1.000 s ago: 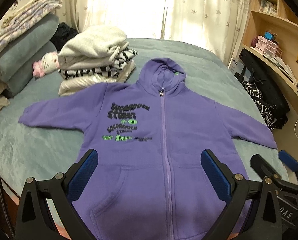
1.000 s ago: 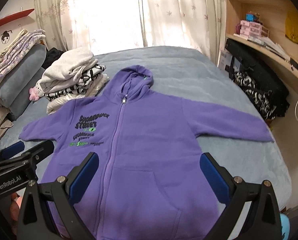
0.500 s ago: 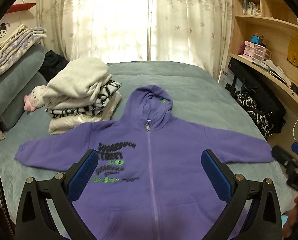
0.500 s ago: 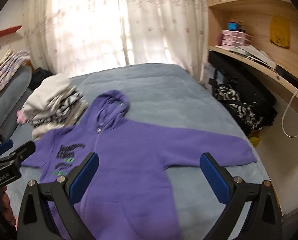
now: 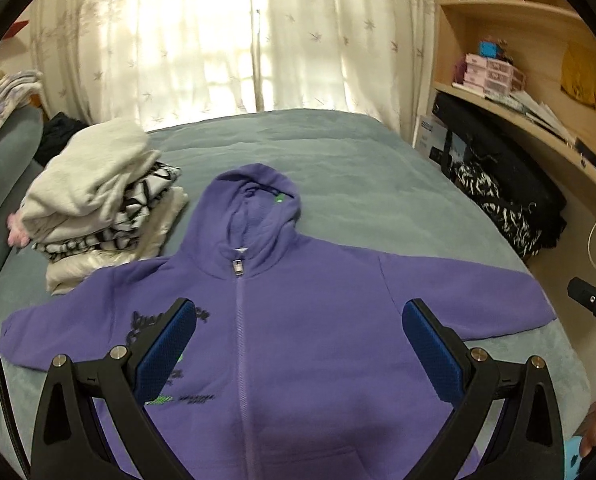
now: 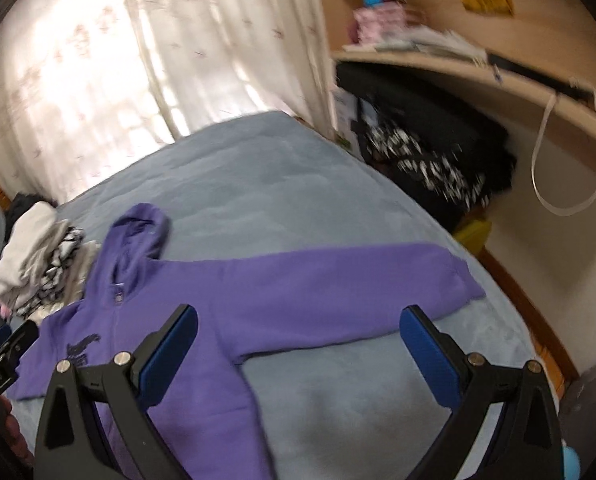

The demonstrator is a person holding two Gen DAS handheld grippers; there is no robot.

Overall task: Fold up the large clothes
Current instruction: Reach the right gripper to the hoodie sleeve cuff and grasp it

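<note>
Two grippers hang above the bed, both spread wide and holding nothing. From the left wrist view, the left gripper (image 5: 300, 344) has its blue pads (image 5: 165, 350) far apart over the chest of the purple hoodie (image 5: 310, 320), with the zipper (image 5: 239, 340) running up between the fingers. From the right wrist view, the right gripper (image 6: 298, 348) is just as wide, poised over the hoodie's outstretched sleeve (image 6: 358, 284) and the bare bedding below it; this view is blurred.

The hoodie lies face up and flat on the grey-blue bed (image 5: 338, 160), zipped closed, hood (image 5: 253, 204) pointing toward the curtains (image 5: 225, 40), both sleeves stretched out sideways. Dark and green lettering (image 5: 185, 396) sits on its chest, partly hidden behind the left finger.

Beside the hood, touching the hoodie's shoulder, stands a stack of folded clothes (image 5: 97, 200) in white and zebra pattern. Wooden shelves (image 5: 538, 80) and a black bag (image 5: 510, 196) line the side of the bed.
</note>
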